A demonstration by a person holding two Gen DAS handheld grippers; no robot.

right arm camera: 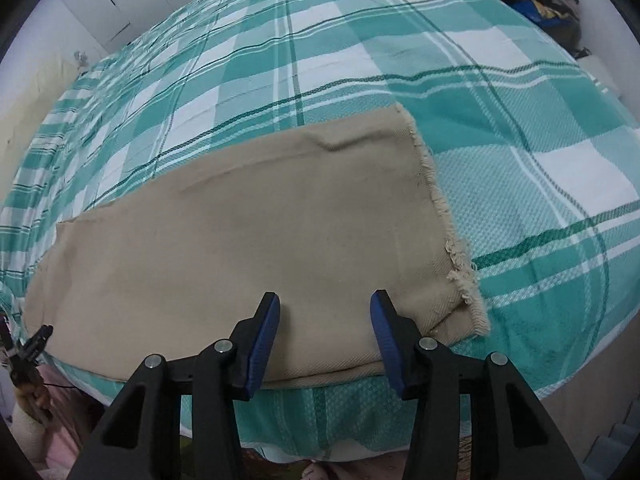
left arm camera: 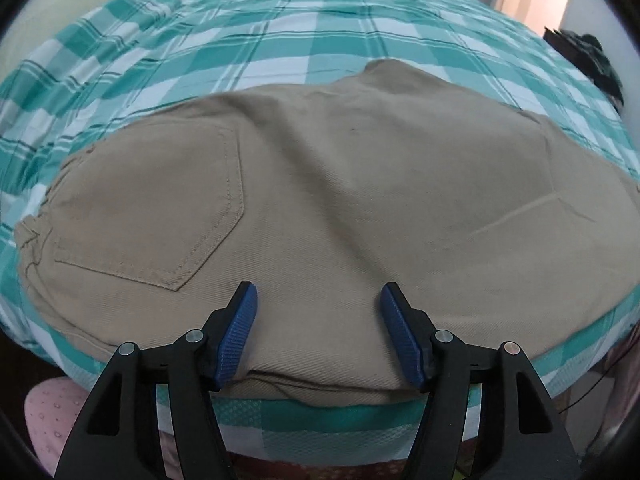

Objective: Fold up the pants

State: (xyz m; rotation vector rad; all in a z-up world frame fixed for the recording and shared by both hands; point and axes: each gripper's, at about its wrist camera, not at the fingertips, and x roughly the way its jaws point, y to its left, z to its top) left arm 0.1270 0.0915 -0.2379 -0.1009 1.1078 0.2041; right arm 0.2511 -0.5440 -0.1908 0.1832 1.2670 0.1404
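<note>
Beige pants point(left arm camera: 320, 200) lie flat on a bed, folded lengthwise with one leg on the other. The left wrist view shows the seat end with a back pocket point(left arm camera: 160, 204) at the left. The right wrist view shows the leg end point(right arm camera: 248, 248) with a frayed hem point(right arm camera: 448, 232) at the right. My left gripper point(left arm camera: 319, 292) is open, its blue pads over the near edge of the pants. My right gripper point(right arm camera: 325, 300) is open above the near edge of the legs, just left of the hem. Neither holds cloth.
The bed has a teal and white checked sheet point(left arm camera: 280, 40) that also shows in the right wrist view point(right arm camera: 520, 128). Its near edge runs under both grippers. Dark clothes point(left arm camera: 592, 60) lie at the far right. White cupboards point(right arm camera: 100, 8) stand behind the bed.
</note>
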